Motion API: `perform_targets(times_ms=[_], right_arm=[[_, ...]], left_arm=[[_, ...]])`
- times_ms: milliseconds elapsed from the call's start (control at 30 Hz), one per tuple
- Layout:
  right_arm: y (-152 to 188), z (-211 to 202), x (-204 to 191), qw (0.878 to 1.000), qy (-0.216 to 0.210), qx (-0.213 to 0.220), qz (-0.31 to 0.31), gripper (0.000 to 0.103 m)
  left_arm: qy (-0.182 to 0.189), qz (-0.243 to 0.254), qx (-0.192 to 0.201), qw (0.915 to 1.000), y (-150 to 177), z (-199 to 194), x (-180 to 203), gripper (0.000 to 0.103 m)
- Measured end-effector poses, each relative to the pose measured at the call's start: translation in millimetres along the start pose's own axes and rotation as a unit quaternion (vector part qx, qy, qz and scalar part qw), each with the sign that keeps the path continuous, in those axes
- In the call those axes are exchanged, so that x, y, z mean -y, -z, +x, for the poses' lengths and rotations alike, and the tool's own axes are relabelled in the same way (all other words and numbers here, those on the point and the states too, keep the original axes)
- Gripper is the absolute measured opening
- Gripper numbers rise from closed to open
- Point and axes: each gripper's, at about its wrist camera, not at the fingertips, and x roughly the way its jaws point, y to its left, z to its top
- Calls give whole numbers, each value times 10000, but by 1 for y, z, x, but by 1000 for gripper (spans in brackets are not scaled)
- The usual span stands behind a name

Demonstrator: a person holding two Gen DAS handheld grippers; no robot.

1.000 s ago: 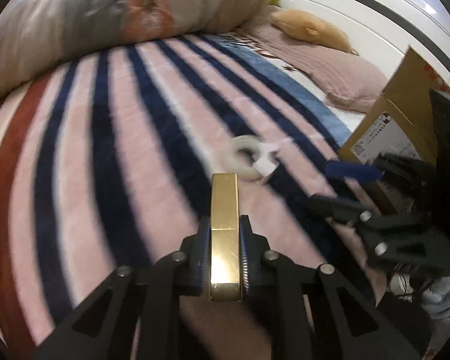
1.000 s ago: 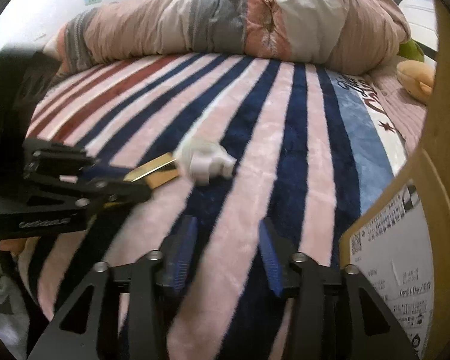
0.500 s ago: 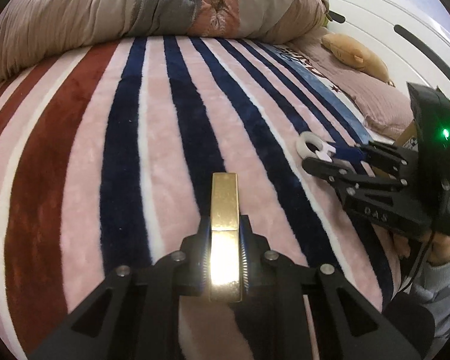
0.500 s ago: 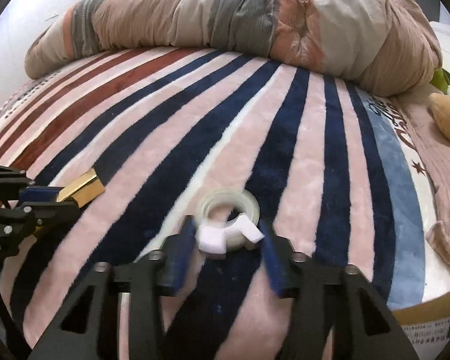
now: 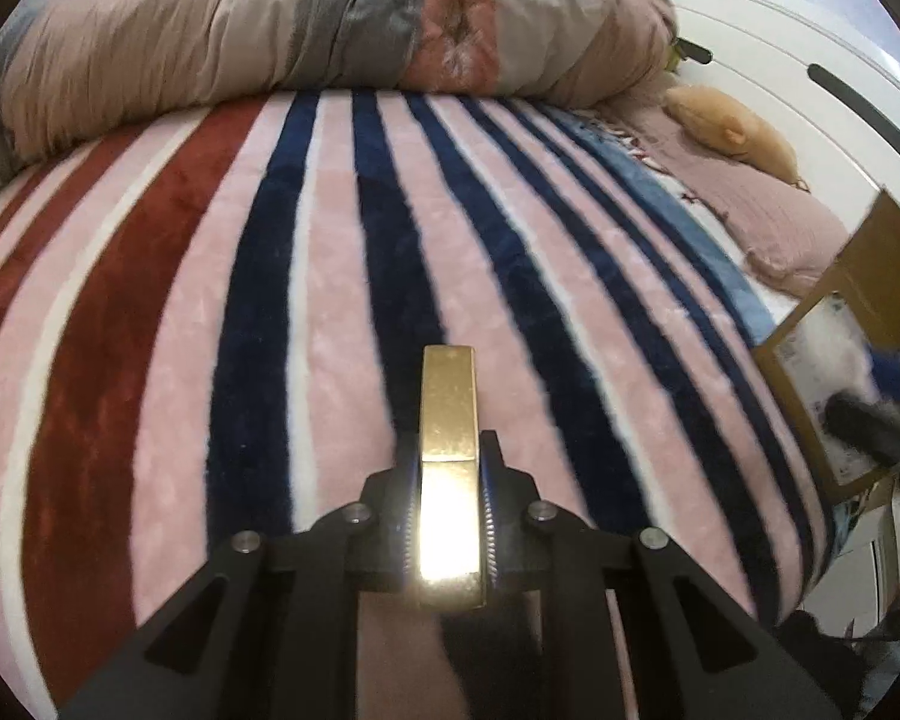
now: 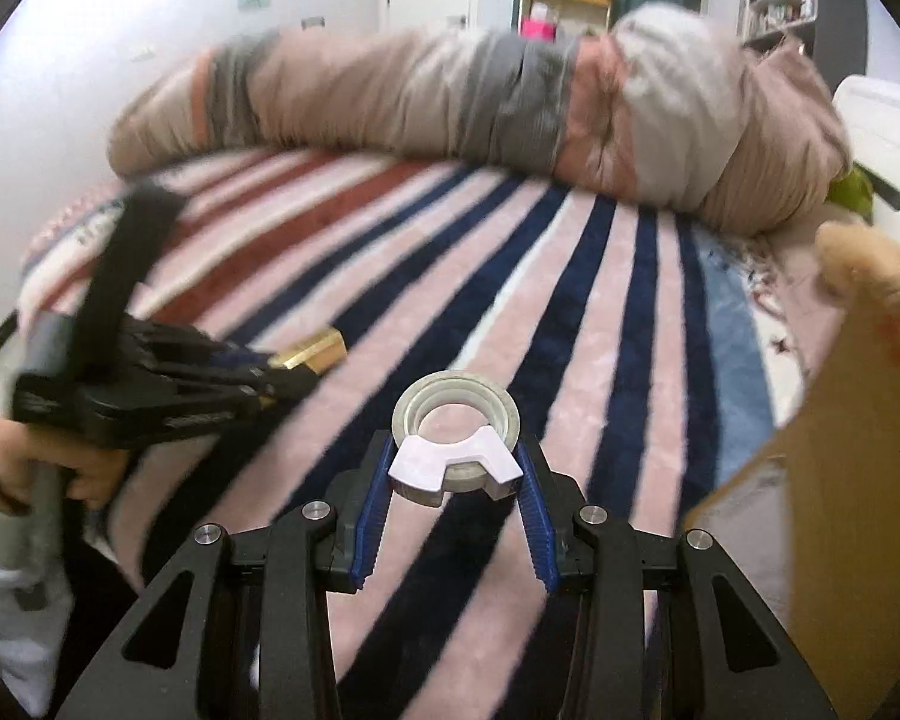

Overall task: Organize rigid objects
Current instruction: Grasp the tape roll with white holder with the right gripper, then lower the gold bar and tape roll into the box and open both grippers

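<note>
Left wrist view is mostly the striped blanket (image 5: 306, 276), pink with navy and dark red bands, running up to the rolled duvet (image 5: 306, 54) at the far edge. Off to the right a cardboard box (image 5: 834, 372) stands at the bed's side, with a tan plush toy (image 5: 732, 126) lying beyond it near the white headboard. My left gripper (image 5: 450, 516) is clenched on a gold bar (image 5: 449, 414), which sticks forward past the fingertips and glares brightly where the pads pinch it. My other gripper shows here only as a dark blur in front of the box.

The right wrist view gives what that one lacks: my right gripper (image 6: 456, 498) grasping the tape roll (image 6: 456, 420), a clear ring with a white cutter piece, its blue pads (image 6: 369, 516) against either side of it, lifted above the blanket (image 6: 576, 312). This view also shows my left gripper (image 6: 282, 369) from outside, low at the left with the gold bar (image 6: 312, 351) poking from its tip, and the box (image 6: 840, 480) as a large brown flap close on the right.

Half a second ago the roll lay on the blanket between my parted right fingers; now they have closed on it and it is raised, nearer the box. The left gripper keeps its hold on the bar.
</note>
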Motion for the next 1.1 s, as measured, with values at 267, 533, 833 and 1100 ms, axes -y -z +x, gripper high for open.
perform_targets(times_ms=[267,533,833,1100], right_arm=[[-14,-94,36,9958,194,888,128,35],[5,-154,115,9881,861,1132,577,36],[32,-137,187,9869,1318,408,839,36],[46,-125,195,9883,1251,310,820,49]], left_arm=[[-70,489,651,9967,-30,-74,65,15],[523,1321,1174,9829,-76,-127,179,15],[1085,2029,627,9712,-112,-101,286,15],[1006,2302,-2,9679,-109,-68,317,15]])
